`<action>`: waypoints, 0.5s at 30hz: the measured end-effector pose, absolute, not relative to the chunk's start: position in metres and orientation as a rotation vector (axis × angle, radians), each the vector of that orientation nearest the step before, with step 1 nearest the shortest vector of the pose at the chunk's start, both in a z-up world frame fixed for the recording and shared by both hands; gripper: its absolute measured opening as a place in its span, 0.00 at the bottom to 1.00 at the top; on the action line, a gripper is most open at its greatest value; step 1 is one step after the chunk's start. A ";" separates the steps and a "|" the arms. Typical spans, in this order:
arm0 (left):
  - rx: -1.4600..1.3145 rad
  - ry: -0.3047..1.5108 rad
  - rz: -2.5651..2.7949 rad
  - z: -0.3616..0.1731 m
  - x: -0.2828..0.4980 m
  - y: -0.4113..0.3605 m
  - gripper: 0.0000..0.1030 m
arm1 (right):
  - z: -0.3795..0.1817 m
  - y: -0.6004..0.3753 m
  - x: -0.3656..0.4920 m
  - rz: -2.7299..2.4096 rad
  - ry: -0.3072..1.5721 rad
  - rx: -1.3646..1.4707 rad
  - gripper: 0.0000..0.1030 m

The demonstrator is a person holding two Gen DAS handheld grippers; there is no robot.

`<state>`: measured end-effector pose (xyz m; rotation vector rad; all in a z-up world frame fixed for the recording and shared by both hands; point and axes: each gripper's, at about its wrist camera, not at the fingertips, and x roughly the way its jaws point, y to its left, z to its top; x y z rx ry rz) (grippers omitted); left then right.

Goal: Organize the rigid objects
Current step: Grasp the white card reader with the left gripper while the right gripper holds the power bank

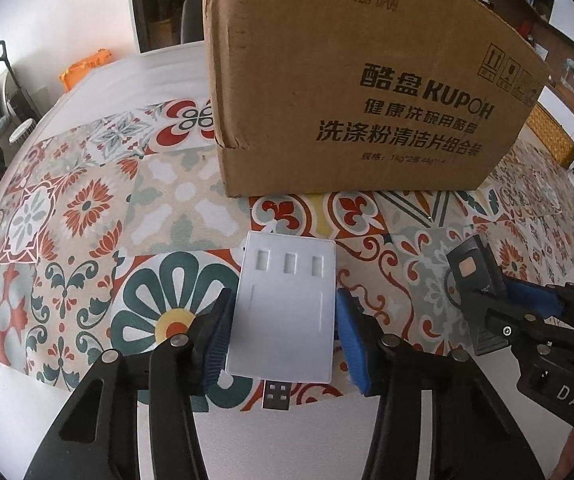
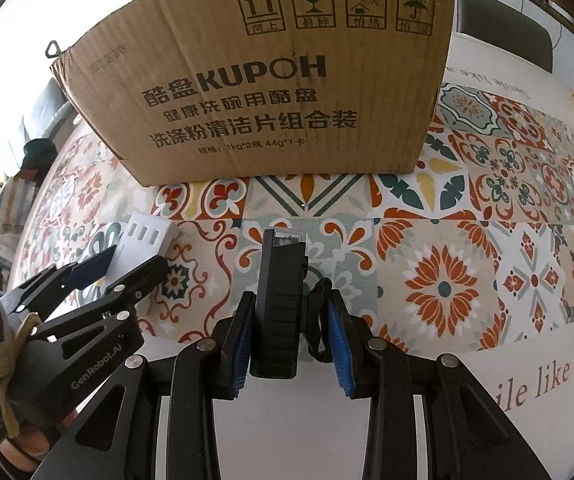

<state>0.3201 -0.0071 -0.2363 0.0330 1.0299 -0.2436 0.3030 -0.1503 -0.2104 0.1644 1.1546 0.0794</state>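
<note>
A white USB hub [image 1: 287, 304] with a USB plug at its near end lies on the patterned tablecloth between the fingers of my left gripper [image 1: 283, 332]. The blue pads stand beside its two long sides with small gaps, so the gripper is open. The hub also shows in the right wrist view [image 2: 143, 248]. A black flashlight-like device [image 2: 281, 300] lies between the fingers of my right gripper [image 2: 287, 340]. The left pad is at its side, the right pad stands apart. It also shows in the left wrist view [image 1: 475, 280]. A brown cardboard box [image 1: 359, 80] stands just behind both.
The cardboard box [image 2: 271, 92] printed KUPOH blocks the far middle of the table. The patterned cloth [image 2: 467, 248] extends to the right. The white table edge [image 2: 507, 380] bears lettering. A chair [image 2: 503, 28] stands behind the table.
</note>
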 end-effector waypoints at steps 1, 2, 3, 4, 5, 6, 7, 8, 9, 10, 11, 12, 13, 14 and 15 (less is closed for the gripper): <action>0.025 1.030 -0.248 -0.236 0.316 -0.009 0.48 | -0.211 -0.149 0.304 0.080 1.155 0.164 0.34; 0.016 1.029 -0.251 -0.235 0.315 -0.008 0.48 | -0.212 -0.148 0.303 0.080 1.155 0.163 0.34; 0.011 1.025 -0.251 -0.233 0.312 -0.007 0.48 | -0.213 -0.144 0.303 0.081 1.155 0.165 0.34; 0.009 1.020 -0.249 -0.231 0.310 -0.006 0.48 | -0.213 -0.145 0.302 0.082 1.154 0.168 0.34; 0.003 1.018 -0.247 -0.228 0.309 -0.006 0.48 | -0.213 -0.145 0.301 0.083 1.153 0.172 0.34; -0.005 1.014 -0.248 -0.225 0.307 -0.005 0.48 | -0.212 -0.145 0.301 0.083 1.152 0.175 0.34; -0.008 1.011 -0.245 -0.223 0.306 -0.004 0.48 | -0.211 -0.146 0.300 0.087 1.150 0.179 0.34; -0.010 1.005 -0.242 -0.220 0.305 -0.004 0.48 | -0.210 -0.145 0.299 0.088 1.147 0.180 0.34; -0.009 1.001 -0.242 -0.217 0.303 -0.004 0.48 | -0.209 -0.146 0.297 0.089 1.145 0.182 0.34; -0.007 0.996 -0.241 -0.214 0.302 -0.004 0.48 | -0.208 -0.146 0.296 0.091 1.142 0.183 0.34; -0.007 0.989 -0.238 -0.210 0.300 -0.005 0.48 | -0.205 -0.148 0.294 0.092 1.139 0.187 0.34; -0.010 0.984 -0.239 -0.207 0.299 -0.005 0.48 | -0.203 -0.149 0.293 0.095 1.135 0.190 0.34; -0.013 0.976 -0.236 -0.202 0.297 -0.005 0.48 | -0.200 -0.150 0.292 0.096 1.132 0.191 0.34; -0.016 0.972 -0.233 -0.199 0.295 -0.003 0.48 | -0.197 -0.151 0.290 0.099 1.125 0.193 0.34; -0.021 0.967 -0.233 -0.194 0.293 -0.003 0.48 | -0.194 -0.151 0.290 0.100 1.122 0.194 0.34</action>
